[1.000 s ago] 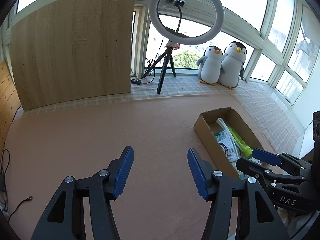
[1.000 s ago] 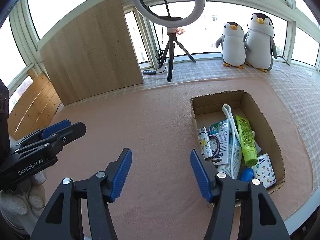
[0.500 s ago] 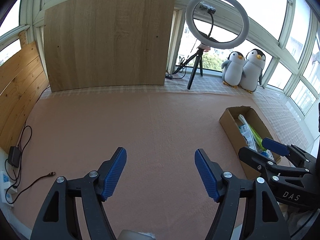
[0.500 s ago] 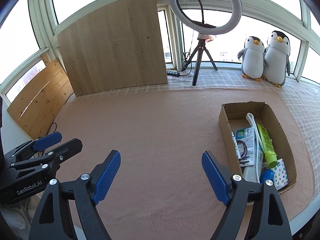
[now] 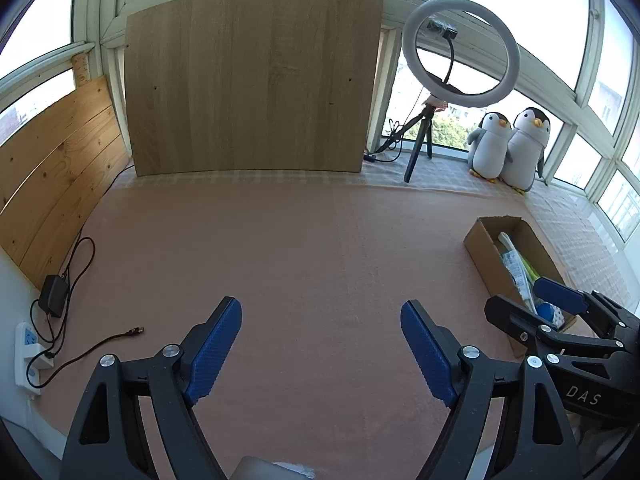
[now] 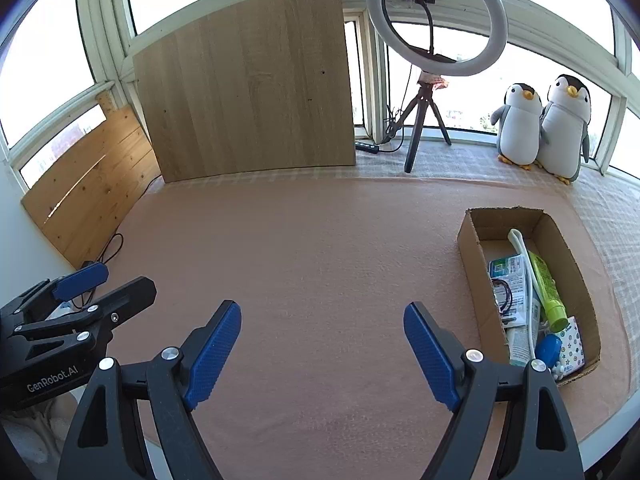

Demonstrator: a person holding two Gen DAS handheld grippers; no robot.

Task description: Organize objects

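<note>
left gripper (image 5: 321, 344): jaws wide, empty
right gripper (image 6: 322, 346): jaws wide, empty
brown open-top cardboard box (image 6: 472, 264): filled, right of right gripper

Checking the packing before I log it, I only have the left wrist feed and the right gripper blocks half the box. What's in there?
Observer: In the right wrist view the cardboard box holds a green tube lying lengthwise beside a white hose.
Operator: Anything at the near end?
Observer: A blue capsule-shaped item and a dotted tissue pack.
Operator: Right gripper holding anything?
Observer: No, the right gripper is open over bare pink mat; the left gripper is open too.
</note>
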